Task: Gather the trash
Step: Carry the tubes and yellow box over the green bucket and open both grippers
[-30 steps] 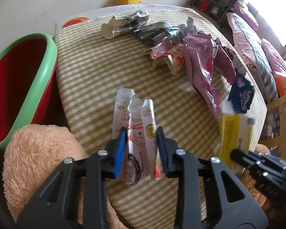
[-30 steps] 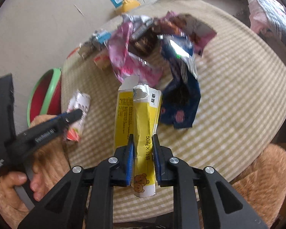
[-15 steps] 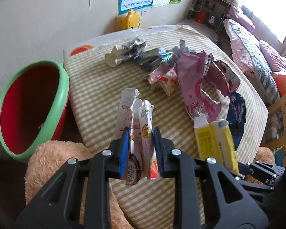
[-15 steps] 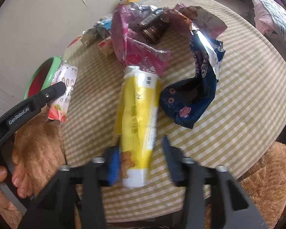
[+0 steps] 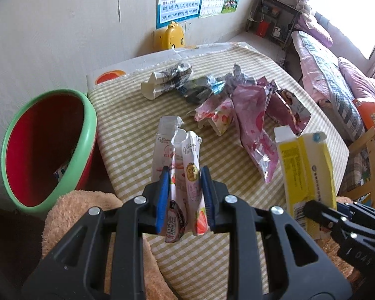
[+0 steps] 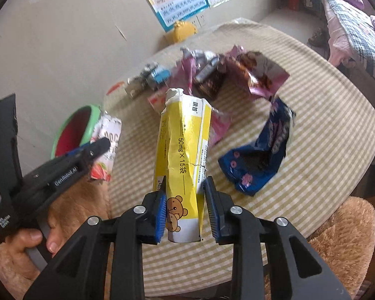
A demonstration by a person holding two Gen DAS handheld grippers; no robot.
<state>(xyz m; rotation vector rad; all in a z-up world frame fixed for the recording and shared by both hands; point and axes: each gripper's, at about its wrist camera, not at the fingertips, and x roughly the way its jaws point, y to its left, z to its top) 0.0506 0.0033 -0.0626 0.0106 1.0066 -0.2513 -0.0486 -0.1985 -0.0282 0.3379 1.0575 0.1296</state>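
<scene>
My left gripper [image 5: 185,195] is shut on a crumpled white and pink strawberry carton [image 5: 180,165], held above the near edge of the checked table [image 5: 127,115]. My right gripper [image 6: 186,207] is shut on a yellow medicine box [image 6: 185,155] with a bear print, held upright above the table; the box also shows in the left wrist view [image 5: 307,170]. The left gripper with its carton [image 6: 105,155] shows at the left of the right wrist view. A red bin with a green rim [image 5: 45,145] stands left of the table, with a scrap inside.
More trash lies on the table: a white crushed cup [image 5: 165,82], pink foil wrappers [image 5: 252,115], silver wrappers [image 5: 207,87] and a dark blue wrapper [image 6: 260,157]. A brown plush cushion [image 5: 87,215] sits below the near edge. A yellow toy [image 5: 172,35] stands by the wall. A bed [image 5: 337,80] is at right.
Both grippers have risen and tilted up, so more of the wall and bin shows. The right gripper's jaws spread briefly around the yellow box and now grip it again.
</scene>
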